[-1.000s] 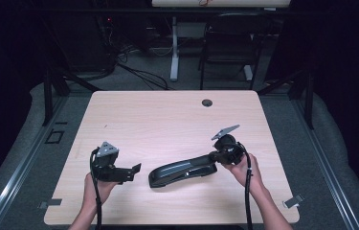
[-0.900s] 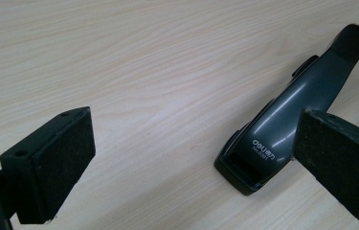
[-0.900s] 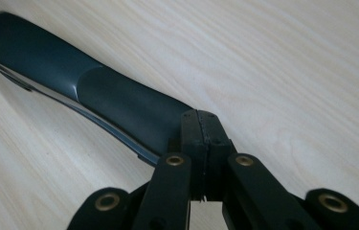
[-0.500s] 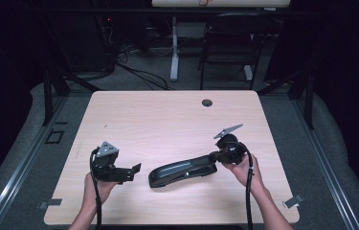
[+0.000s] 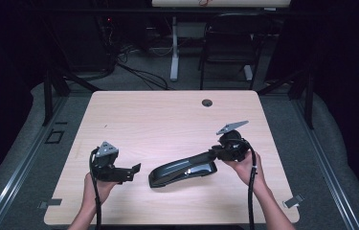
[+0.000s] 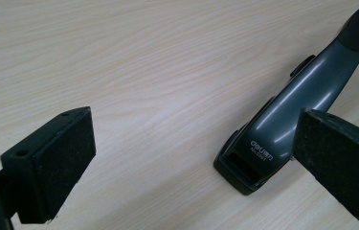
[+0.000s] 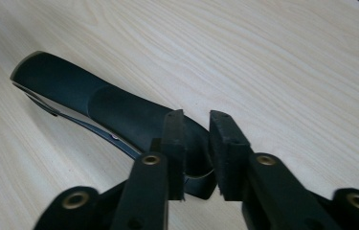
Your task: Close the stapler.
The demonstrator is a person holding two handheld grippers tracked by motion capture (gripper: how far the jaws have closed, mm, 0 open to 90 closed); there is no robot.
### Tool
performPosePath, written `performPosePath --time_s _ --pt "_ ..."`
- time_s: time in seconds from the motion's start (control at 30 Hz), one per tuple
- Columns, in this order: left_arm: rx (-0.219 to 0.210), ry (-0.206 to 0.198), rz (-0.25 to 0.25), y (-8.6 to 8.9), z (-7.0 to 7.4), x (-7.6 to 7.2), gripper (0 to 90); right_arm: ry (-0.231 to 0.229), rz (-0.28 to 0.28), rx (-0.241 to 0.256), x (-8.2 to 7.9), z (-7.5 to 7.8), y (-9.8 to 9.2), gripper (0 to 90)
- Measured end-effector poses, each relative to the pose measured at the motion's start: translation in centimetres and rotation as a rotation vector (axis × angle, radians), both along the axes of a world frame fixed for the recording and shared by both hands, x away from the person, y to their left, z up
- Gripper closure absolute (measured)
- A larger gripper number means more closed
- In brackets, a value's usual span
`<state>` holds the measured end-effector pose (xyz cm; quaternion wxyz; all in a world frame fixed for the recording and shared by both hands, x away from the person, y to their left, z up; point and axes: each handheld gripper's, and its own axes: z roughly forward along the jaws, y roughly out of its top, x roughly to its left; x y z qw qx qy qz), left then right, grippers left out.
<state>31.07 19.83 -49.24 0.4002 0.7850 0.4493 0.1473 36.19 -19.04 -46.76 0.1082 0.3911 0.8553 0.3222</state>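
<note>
Item: 1 dark stapler [image 5: 183, 170], lying on the worktop [image 5: 167, 120]. Right hand-held gripper [image 5: 225, 152], having drifted slightly since 1 second ago, is clamping the stapler's rear end. Left hand-held gripper [image 5: 134, 170] is waiting wide open, just beside the stapler's front, suggesting a 2-handed grasp.

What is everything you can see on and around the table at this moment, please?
Stapler: one, dark grey-black, near middle of table, rear end between the right jaws.
Grommet: one, dark, far edge of table.
Table: one, light wood.
Chair: one, black, behind table.
Left hand-held gripper: one, black, near left, jaws apart, short of the stapler's front.
Right hand-held gripper: one, black, near right, closed on the stapler's rear end.
</note>
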Motion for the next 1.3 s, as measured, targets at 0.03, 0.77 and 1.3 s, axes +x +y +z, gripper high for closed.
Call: performPosePath --time_s 0.03,0.77,1.3 --pt "-0.002 0.001 0.002 0.0 0.0 0.0 1.4 -0.005 0.001 0.005 -0.1 0.1 0.0 71.5" --pt "-0.001 -0.001 -0.006 0.0 0.0 -0.1 1.6 -0.039 -0.05 0.088 -3.4 2.8 -4.1 11.1" --pt "0.011 -0.008 -0.009 -0.3 0.0 -0.1 1.7 0.031 -0.182 -0.031 -6.3 0.2 -8.1 0.0"
